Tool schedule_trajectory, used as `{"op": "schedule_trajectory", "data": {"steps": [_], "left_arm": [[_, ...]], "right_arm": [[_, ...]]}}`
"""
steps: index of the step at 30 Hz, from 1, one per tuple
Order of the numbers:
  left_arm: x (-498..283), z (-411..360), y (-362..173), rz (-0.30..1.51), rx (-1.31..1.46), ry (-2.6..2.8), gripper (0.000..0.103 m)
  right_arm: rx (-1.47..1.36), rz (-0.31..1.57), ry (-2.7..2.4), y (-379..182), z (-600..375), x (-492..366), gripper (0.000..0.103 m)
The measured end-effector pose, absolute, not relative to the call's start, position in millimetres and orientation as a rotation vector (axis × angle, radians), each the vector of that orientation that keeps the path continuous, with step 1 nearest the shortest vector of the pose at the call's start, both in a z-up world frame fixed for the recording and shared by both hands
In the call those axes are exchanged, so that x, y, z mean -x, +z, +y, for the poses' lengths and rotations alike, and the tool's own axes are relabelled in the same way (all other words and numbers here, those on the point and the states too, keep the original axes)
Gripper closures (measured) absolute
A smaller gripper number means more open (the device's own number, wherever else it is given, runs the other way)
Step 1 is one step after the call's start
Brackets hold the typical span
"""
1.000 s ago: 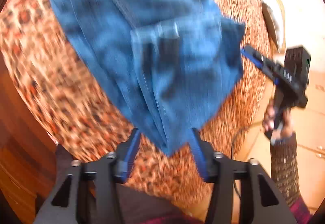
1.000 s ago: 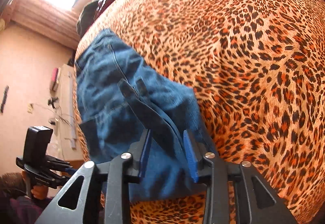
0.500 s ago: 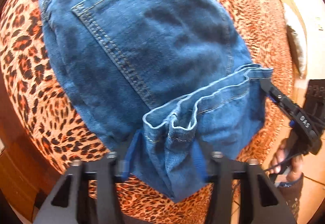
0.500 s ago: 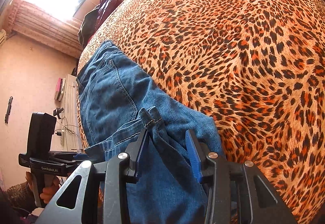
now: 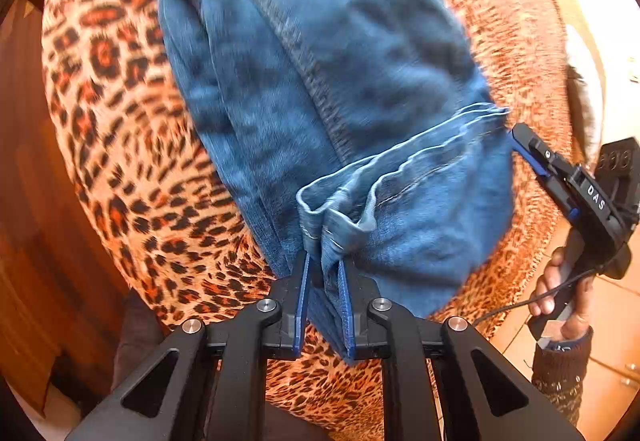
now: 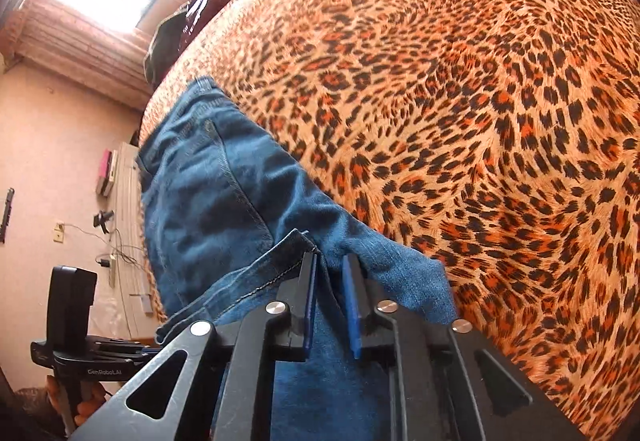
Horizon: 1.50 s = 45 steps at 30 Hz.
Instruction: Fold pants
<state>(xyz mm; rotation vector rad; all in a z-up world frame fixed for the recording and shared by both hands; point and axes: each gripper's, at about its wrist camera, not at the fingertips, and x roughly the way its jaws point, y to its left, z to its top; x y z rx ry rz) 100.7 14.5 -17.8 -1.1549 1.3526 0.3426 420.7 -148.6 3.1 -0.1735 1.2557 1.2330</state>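
The jeans (image 5: 320,81) lie on the leopard-print bedspread (image 5: 120,113), filling the upper middle of the left wrist view, back pocket up and already doubled, with the leg hems (image 5: 360,185) bunched at the lower centre. In the right wrist view the same denim runs from the left centre down to the bottom middle.

The left gripper (image 5: 323,273) has just been closing and now pinches the hem corner between its blue pads. The right gripper (image 6: 331,269) has also been closing; denim sits between its pads, and they appear to press the hem's other corner, though a narrow gap remains visible. It also shows at the right edge of the left wrist view, its tip at the cloth's edge, the person's hand (image 5: 560,293) on the handle.

The step in hand looks like securing both hem corners for the next fold. Next, both ends would probably need lifting together and carrying up toward the waistband, keeping the edge taut and level so the layers land square.
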Motion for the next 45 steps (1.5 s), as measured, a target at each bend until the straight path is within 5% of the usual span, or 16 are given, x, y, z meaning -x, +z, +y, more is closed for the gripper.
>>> {"op": "schedule_trajectory", "data": {"steps": [1, 6, 9, 10, 11, 12, 14, 16, 18, 27, 39, 45], "left_arm": [[-96, 15, -8, 1.324, 1.156, 0.322, 0.089], [-103, -6, 11, 1.277, 1.120, 0.189, 0.059], [-122, -14, -20, 1.379, 0.999, 0.211, 0.060], [-125, -13, -30, 1.416, 0.953, 0.238, 0.067], [-126, -14, -37, 1.443, 0.939, 0.267, 0.087], [-123, -12, -32, 1.430, 0.972, 0.264, 0.085], [-115, -15, -15, 1.420, 0.962, 0.214, 0.082], [-111, -27, 0, 1.425, 0.895, 0.165, 0.068], [-112, -49, 4, 1.443, 0.846, 0.101, 0.050], [-136, -74, -25, 1.552, 0.766, 0.024, 0.051], [-103, 82, 40, 1.462, 0.808, 0.178, 0.038], [-158, 180, 84, 1.444, 0.769, 0.121, 0.030]], "right_arm": [[0.133, 1.250, 1.254, 9, -157, -421, 0.068], [0.064, 1.285, 1.365, 9, -190, -402, 0.067], [0.184, 1.296, 1.219, -17, -194, -402, 0.071], [0.176, 1.301, 1.173, -26, -199, -409, 0.083], [0.125, 1.321, 1.131, -32, -206, -419, 0.103], [0.048, 1.347, 1.095, -34, -215, -427, 0.103], [-0.080, 1.339, 1.140, -24, -233, -429, 0.088], [-0.094, 1.325, 1.220, -13, -245, -417, 0.074], [-0.084, 1.347, 1.284, -13, -251, -402, 0.071], [-0.136, 1.407, 1.097, -50, -270, -389, 0.075], [-0.094, 1.164, 1.069, 19, -274, -307, 0.059], [0.077, 1.041, 1.045, 29, -212, -233, 0.052]]}}
